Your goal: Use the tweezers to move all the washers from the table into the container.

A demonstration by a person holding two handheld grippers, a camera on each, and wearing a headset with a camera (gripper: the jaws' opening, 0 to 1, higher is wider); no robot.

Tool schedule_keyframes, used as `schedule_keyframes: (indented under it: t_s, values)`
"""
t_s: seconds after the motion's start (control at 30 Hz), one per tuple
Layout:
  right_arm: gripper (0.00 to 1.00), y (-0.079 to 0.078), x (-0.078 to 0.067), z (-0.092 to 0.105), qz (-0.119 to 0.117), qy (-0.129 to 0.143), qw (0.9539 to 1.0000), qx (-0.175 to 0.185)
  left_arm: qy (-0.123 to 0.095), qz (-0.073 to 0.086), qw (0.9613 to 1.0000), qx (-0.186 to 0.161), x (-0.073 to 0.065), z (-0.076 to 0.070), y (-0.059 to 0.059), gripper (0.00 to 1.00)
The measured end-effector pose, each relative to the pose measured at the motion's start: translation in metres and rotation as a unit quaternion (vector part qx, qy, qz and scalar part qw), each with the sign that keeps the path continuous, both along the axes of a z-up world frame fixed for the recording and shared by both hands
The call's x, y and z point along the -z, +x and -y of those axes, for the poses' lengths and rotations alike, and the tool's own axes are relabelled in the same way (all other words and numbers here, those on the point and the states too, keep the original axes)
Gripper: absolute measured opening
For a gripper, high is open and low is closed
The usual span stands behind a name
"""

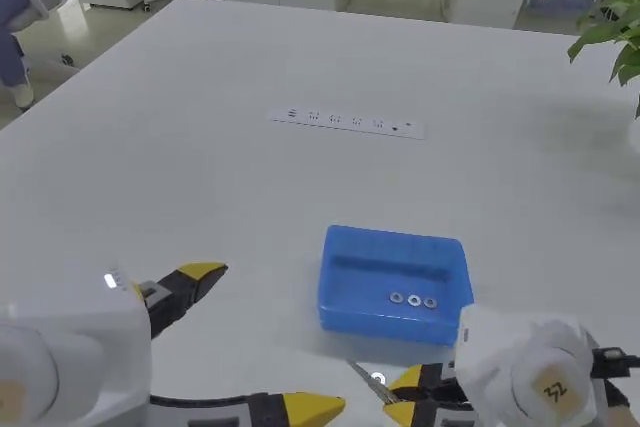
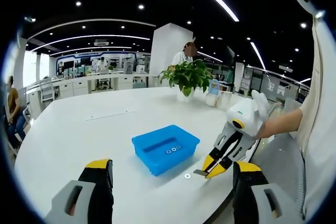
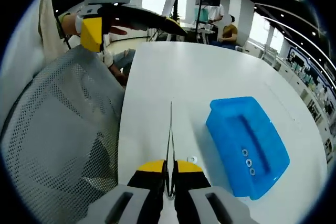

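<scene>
The blue container (image 1: 345, 292) stands on the white table with three washers (image 1: 413, 300) lying in it. One loose washer (image 1: 377, 379) lies on the table just in front of it. My right gripper (image 1: 415, 387) is shut on the thin metal tweezers (image 3: 170, 129), which reach forward over the table. The loose washer (image 3: 192, 159) sits just to the right of their shaft, untouched. My left gripper (image 1: 262, 339) hovers wide open to the left of the container (image 2: 165, 150), with nothing between its jaws. In the left gripper view, the right gripper (image 2: 215, 163) and the washer (image 2: 187, 176) lie ahead.
A flush socket strip (image 1: 345, 122) runs across the table's middle. A potted plant (image 2: 190, 77) stands at the far right side. A mesh chair (image 3: 58, 145) sits at the near table edge, and people are in the background.
</scene>
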State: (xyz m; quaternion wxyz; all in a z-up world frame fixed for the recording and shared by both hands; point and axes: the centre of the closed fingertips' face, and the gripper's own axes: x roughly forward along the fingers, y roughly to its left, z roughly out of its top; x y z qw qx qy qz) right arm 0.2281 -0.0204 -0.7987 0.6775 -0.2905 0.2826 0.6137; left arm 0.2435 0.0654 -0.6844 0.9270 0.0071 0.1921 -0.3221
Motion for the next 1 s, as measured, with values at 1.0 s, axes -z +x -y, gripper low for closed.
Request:
schedule_keyframes:
  t_s: [1.0]
  values:
    - [0.01,0.103,-0.108,-0.010,-0.106,0.332,0.9040,0.247,0.001,0.002,1.0000,0.005,-0.002,0.001,-0.002,0.96]
